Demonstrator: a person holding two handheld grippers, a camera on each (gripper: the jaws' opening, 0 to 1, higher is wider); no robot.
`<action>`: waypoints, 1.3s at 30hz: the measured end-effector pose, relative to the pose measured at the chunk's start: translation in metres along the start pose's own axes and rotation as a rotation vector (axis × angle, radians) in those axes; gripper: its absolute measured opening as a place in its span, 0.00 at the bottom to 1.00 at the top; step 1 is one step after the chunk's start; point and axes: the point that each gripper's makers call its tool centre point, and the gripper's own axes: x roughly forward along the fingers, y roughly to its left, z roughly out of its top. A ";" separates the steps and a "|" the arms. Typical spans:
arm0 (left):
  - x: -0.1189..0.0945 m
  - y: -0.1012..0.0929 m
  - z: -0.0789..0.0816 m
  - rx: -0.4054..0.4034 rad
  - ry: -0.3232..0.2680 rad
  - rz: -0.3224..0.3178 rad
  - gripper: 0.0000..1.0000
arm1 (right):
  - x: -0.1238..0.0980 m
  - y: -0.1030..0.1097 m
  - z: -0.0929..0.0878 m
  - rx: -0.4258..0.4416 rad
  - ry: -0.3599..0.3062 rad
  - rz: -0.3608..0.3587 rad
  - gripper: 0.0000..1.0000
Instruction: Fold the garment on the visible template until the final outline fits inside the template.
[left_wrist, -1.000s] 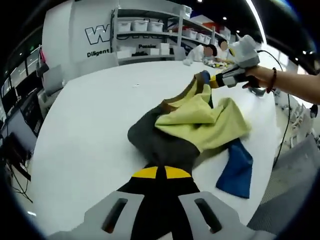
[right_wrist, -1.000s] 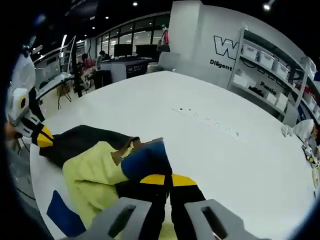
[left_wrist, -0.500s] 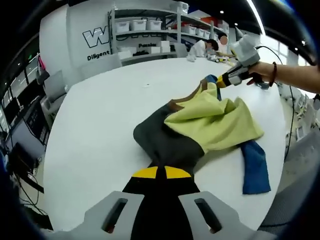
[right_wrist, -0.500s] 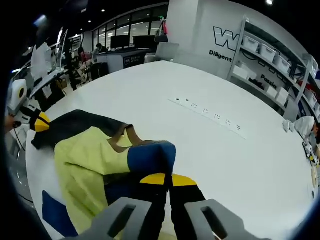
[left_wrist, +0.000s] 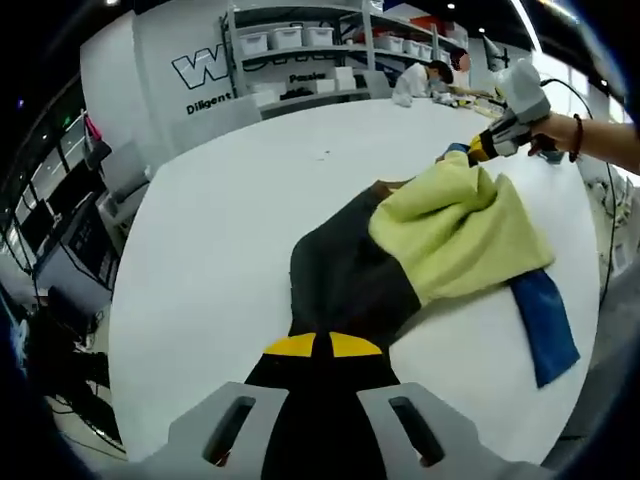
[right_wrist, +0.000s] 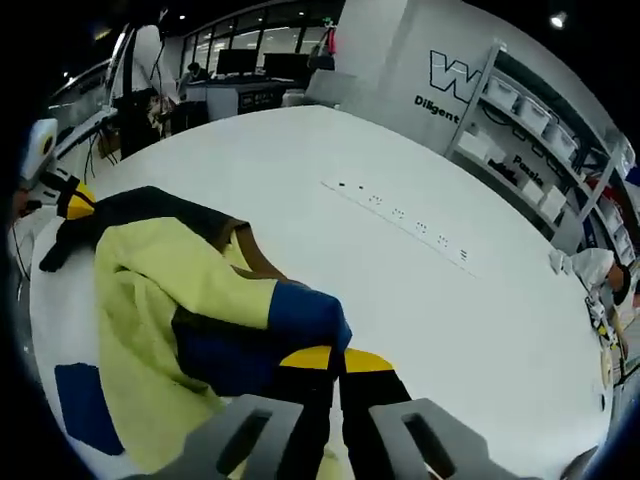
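Garment (left_wrist: 400, 255) of dark grey, yellow and blue cloth lies bunched on the white table (left_wrist: 220, 230), stretched between the two grippers; the left gripper (left_wrist: 315, 350) has its jaws together, clamped on the dark grey end nearest its camera, and the right gripper (right_wrist: 335, 362) has its jaws together on the blue part by the collar; in the left gripper view the right gripper sits at the far right, held by a hand (left_wrist: 560, 130), with the yellow cloth (left_wrist: 460, 235) heaped below it and a blue sleeve (left_wrist: 548, 325) trailing toward the near right edge of the table; no template outline can be made out on the table in either view; the step in hand looks like spreading the garment flat before any fold, and little of the folding seems done, since the yellow layer is crumpled over the grey; the next move likely calls for pulling the two held ends apart and laying the cloth flat; open table runs far and left, past the row of small marks (right_wrist: 400, 215); the table edge is close on the right, near the blue sleeve, so room there is short
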 end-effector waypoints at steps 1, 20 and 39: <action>0.001 -0.001 0.001 0.012 -0.004 0.007 0.01 | 0.001 0.002 0.003 0.017 -0.018 0.008 0.00; -0.008 -0.075 0.018 -0.056 -0.089 -0.113 0.36 | -0.047 0.027 -0.002 0.231 -0.181 0.158 0.47; -0.036 -0.093 0.022 -0.204 -0.144 -0.158 0.81 | -0.081 0.116 -0.064 0.169 -0.102 0.302 0.60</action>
